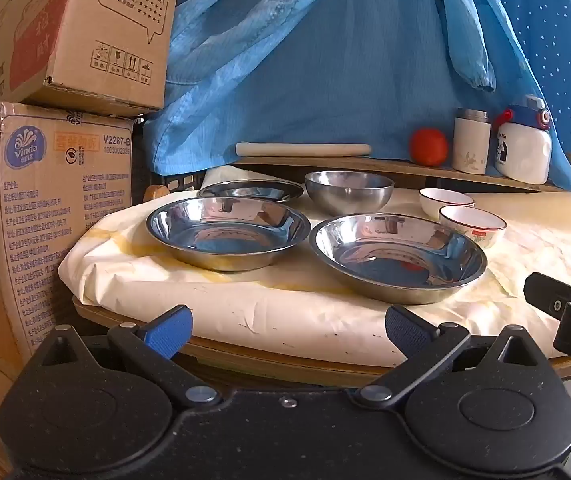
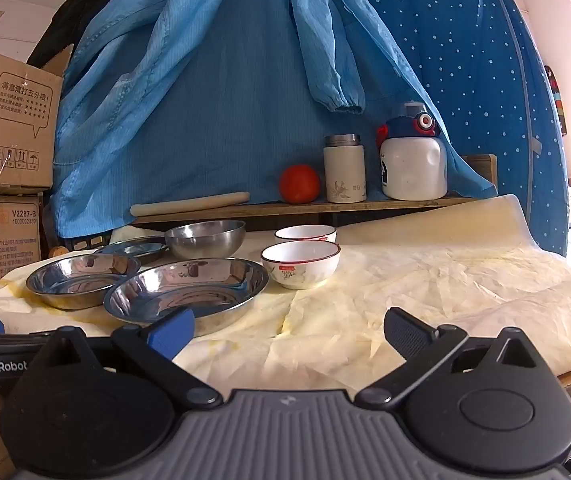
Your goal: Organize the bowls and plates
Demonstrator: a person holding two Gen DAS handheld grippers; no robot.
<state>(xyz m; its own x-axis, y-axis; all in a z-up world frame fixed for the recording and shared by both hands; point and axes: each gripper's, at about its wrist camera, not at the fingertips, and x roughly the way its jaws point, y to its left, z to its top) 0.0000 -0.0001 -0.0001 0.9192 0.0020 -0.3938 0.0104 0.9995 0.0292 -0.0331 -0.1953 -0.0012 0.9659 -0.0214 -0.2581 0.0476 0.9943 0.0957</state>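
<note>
Left gripper (image 1: 288, 328) low centre, jaws wide, empty. Right gripper (image 2: 289, 330) same, jaws wide, empty. Steel plates (image 1: 227, 232) mid-frame on desk (image 1: 245, 312); steel bowl (image 1: 348, 192) behind; two white bowls (image 1: 472, 224) right of them.

Silver steel plates (image 1: 399, 258), white red-rimmed bowls (image 2: 300, 263), blue white-dotted curtain (image 2: 465, 60)

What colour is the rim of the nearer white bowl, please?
The nearer white bowl has a dark reddish-brown rim, clearest in the right wrist view.
</note>
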